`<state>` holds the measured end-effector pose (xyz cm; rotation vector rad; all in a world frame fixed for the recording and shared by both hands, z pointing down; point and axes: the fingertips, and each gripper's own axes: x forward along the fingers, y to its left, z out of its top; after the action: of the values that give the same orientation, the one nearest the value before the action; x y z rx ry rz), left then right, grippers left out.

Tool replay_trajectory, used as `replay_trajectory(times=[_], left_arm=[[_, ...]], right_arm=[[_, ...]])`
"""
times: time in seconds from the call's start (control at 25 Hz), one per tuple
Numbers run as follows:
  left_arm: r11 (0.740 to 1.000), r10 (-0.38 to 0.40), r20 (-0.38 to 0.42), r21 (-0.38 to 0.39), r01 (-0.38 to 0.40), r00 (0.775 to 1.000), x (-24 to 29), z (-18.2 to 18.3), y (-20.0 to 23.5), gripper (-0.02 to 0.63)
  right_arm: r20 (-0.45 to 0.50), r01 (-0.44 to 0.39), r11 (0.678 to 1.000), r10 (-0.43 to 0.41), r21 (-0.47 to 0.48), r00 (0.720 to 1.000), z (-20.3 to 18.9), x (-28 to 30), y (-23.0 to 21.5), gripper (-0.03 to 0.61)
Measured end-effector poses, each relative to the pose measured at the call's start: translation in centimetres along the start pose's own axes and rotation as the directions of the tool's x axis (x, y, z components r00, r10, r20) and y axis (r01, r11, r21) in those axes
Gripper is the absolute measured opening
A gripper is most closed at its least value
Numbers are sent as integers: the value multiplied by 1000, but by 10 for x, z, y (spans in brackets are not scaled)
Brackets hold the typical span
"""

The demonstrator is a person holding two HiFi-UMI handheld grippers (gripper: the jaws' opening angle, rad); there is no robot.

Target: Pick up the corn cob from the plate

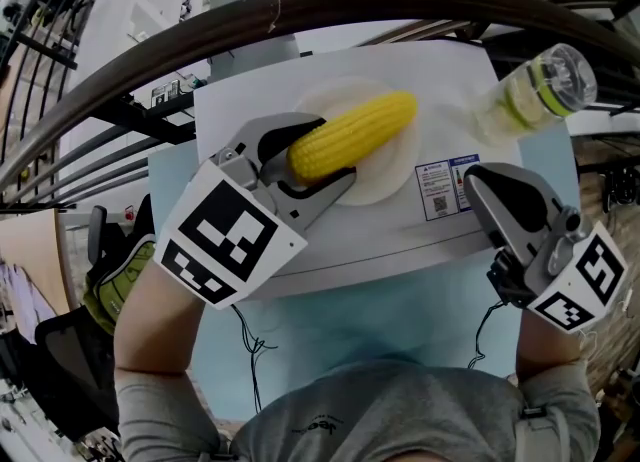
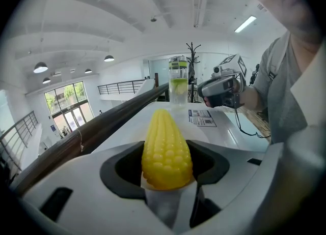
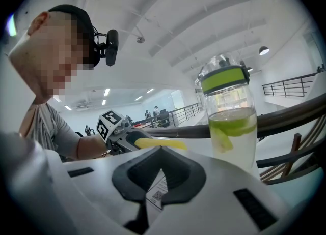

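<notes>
- One corn cob [image 1: 352, 135] lies slantwise over the white plate [image 1: 395, 180]. Its thick end points toward the person and its narrow tip toward the far right.
- The left gripper [image 1: 335, 150] has its jaws spread wide around that thick end. In the left gripper view the cob fills the gap, and its flanks meet both jaws.
- The plate sits on the white table [image 1: 250, 100], close to the far edge, and a dark curved railing [image 1: 300, 10] runs just beyond.
- Bare tabletop lies open to the left of the plate and along the near edge.
- A printed label [image 1: 440, 188] lies just right of the plate.
- A drink bottle [image 1: 535, 90] stands at the far right corner, well apart from the cob's tip.
- The right gripper [image 1: 490, 185] hangs near the label with its jaw tips together and nothing in them.
</notes>
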<state>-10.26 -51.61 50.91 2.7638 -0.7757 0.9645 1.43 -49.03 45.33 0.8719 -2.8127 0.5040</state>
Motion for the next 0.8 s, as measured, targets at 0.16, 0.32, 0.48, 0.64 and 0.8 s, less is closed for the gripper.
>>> replay_trajectory(times=[0.16, 0.32, 0.48, 0.64, 0.8], left_arm=[[1000, 5, 22, -2, -5, 1000, -2, 2, 1, 256], [1000, 10, 44, -6, -10, 999, -6, 6, 2, 256], [1000, 26, 78, -17, -24, 997, -15, 17, 6, 256], [999, 46, 109, -27, -44, 993, -31, 30, 7, 256], [997, 79, 149, -35, -75, 986, -51, 47, 10, 256]], right_arm=[[-3, 3, 1000, -3, -1, 1000, 0, -1, 0, 15], [-1, 6, 1000, -6, 0, 1000, 0, -3, 0, 15], [9, 9, 1000, -9, 2, 1000, 5, -6, 1, 15], [20, 19, 1000, -19, -6, 1000, 15, -10, 3, 15], [34, 35, 999, -34, -41, 999, 29, -14, 7, 15]])
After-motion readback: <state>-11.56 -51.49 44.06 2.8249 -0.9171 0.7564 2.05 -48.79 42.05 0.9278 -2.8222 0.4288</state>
